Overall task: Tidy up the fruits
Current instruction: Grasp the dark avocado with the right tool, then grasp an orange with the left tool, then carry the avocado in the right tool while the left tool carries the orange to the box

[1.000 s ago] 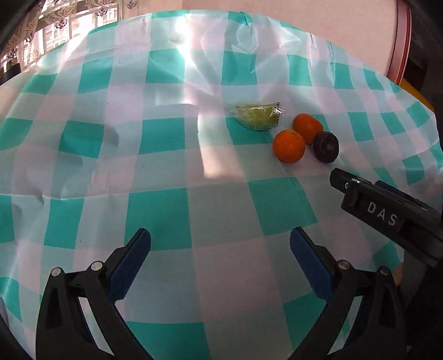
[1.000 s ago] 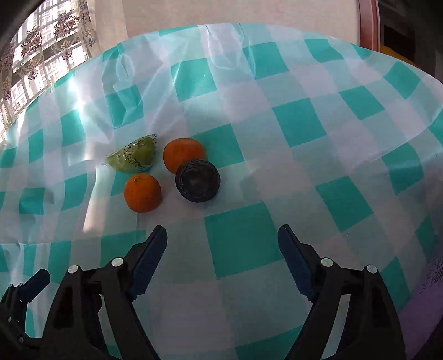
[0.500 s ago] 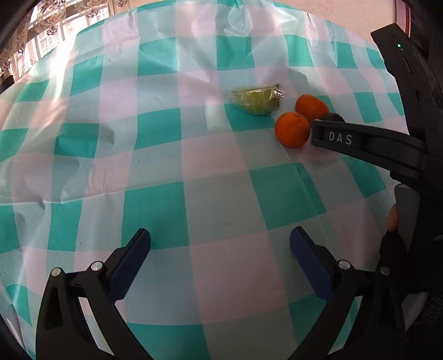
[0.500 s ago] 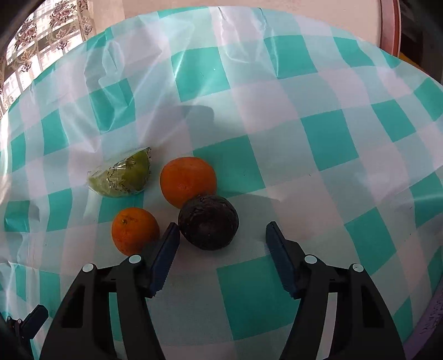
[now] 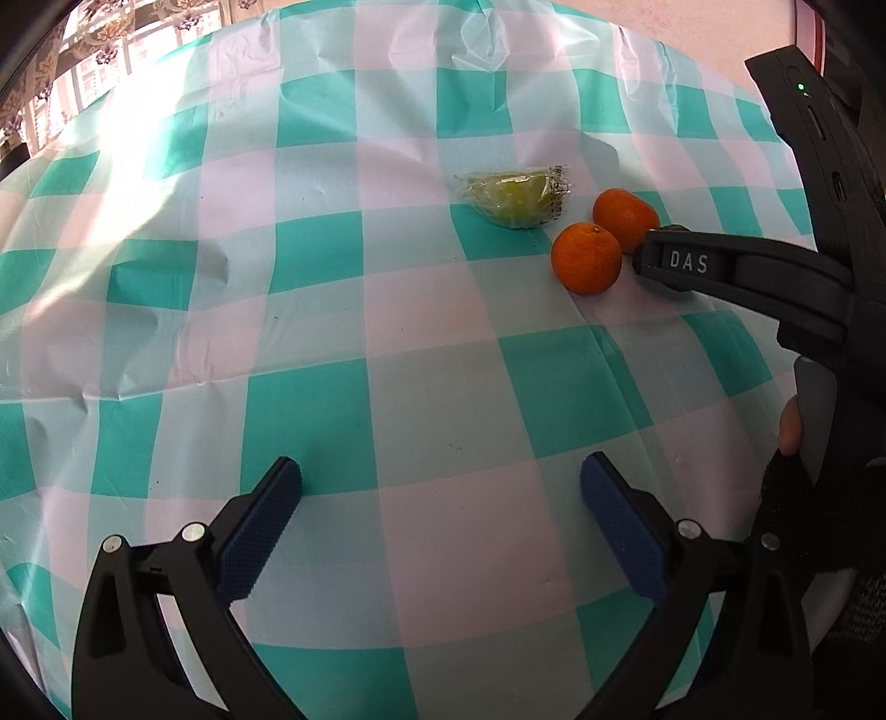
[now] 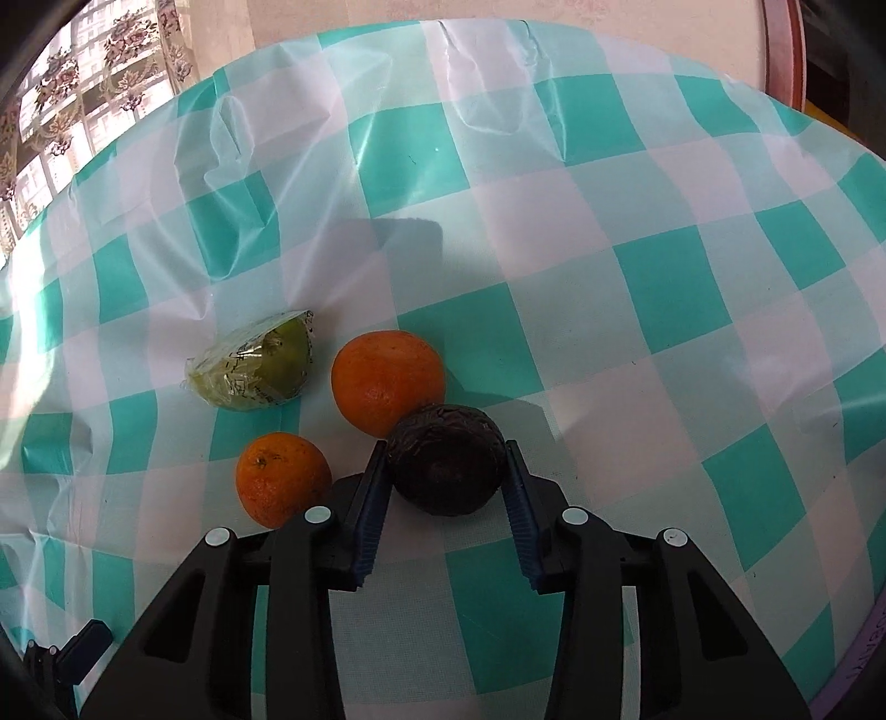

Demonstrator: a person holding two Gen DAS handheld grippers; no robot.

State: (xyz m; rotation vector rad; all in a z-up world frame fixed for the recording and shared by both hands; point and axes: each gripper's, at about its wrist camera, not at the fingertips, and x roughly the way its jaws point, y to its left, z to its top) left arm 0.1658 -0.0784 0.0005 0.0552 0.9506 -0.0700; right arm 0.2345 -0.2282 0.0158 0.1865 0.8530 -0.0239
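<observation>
My right gripper [image 6: 446, 471] is shut on a dark wrinkled round fruit [image 6: 446, 468], which rests on the checked tablecloth. A large orange [image 6: 387, 379] touches it at the far left. A smaller orange [image 6: 282, 476] lies beside the left finger [image 6: 371, 498]. A green fruit wedge in clear wrap [image 6: 255, 363] lies further left. In the left wrist view my left gripper [image 5: 440, 493] is open and empty over the cloth, well short of the two oranges [image 5: 587, 257] and the wrapped wedge [image 5: 512, 196]. The right gripper's body [image 5: 736, 271] hides the dark fruit there.
The teal and white checked tablecloth [image 6: 637, 277] covers a round table, with creases at the back left. A window with patterned curtains [image 6: 83, 83] is at the far left. A wooden chair edge [image 6: 783, 50] shows at the far right.
My right gripper moved forward around the dark fruit and its jaws closed on it. The left gripper stayed open and shifted only slightly.
</observation>
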